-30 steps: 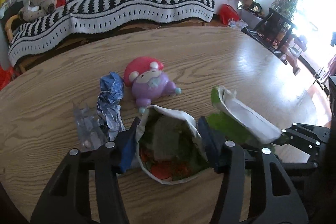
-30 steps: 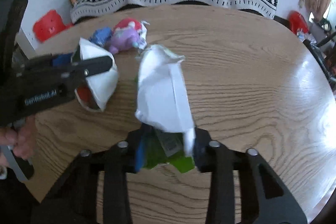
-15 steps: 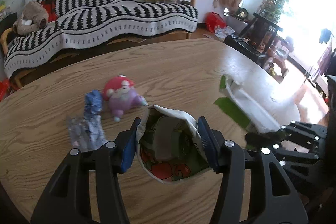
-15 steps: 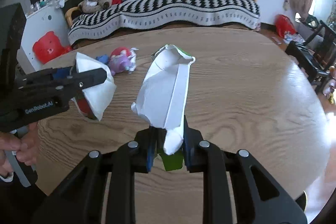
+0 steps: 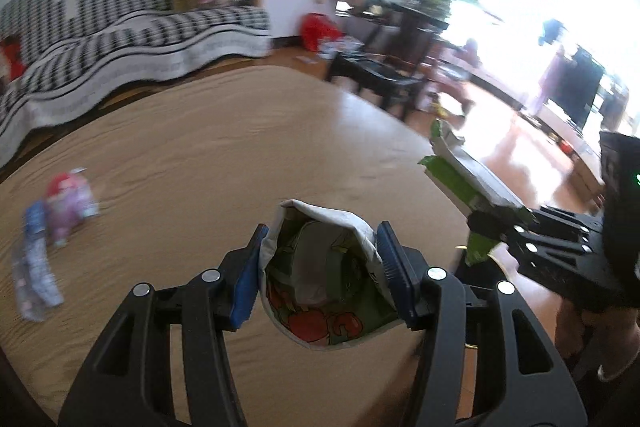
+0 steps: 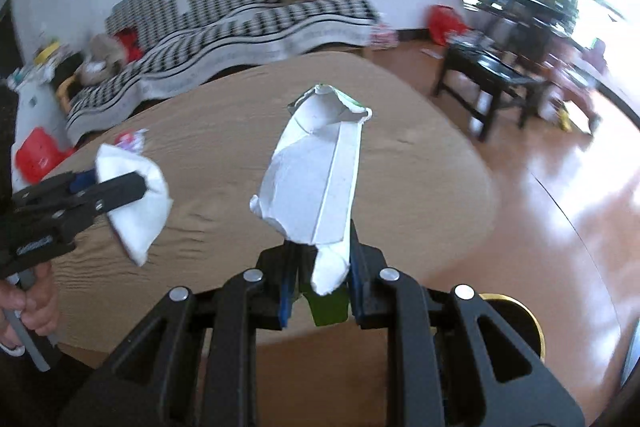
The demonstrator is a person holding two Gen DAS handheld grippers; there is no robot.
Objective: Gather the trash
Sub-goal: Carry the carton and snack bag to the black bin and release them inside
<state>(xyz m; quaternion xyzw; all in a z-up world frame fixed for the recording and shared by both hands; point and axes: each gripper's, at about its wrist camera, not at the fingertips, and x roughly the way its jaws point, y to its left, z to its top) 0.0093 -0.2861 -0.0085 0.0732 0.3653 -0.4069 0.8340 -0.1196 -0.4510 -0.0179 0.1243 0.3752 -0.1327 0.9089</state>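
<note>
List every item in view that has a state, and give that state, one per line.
left gripper: shut on the printed paper cup.
printed paper cup: crumpled, held off the table.
right gripper: shut on the flattened carton.
flattened carton: crushed, torn open, lifted above the table.
pink plush toy: lying on the table.
blue wrapper: crumpled, on the table beside the toy.

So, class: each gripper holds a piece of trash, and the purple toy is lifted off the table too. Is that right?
Not quite. The left gripper holds a paper cup and the right gripper a flattened carton, but the left wrist view shows the purple toy lying on the table.
</note>
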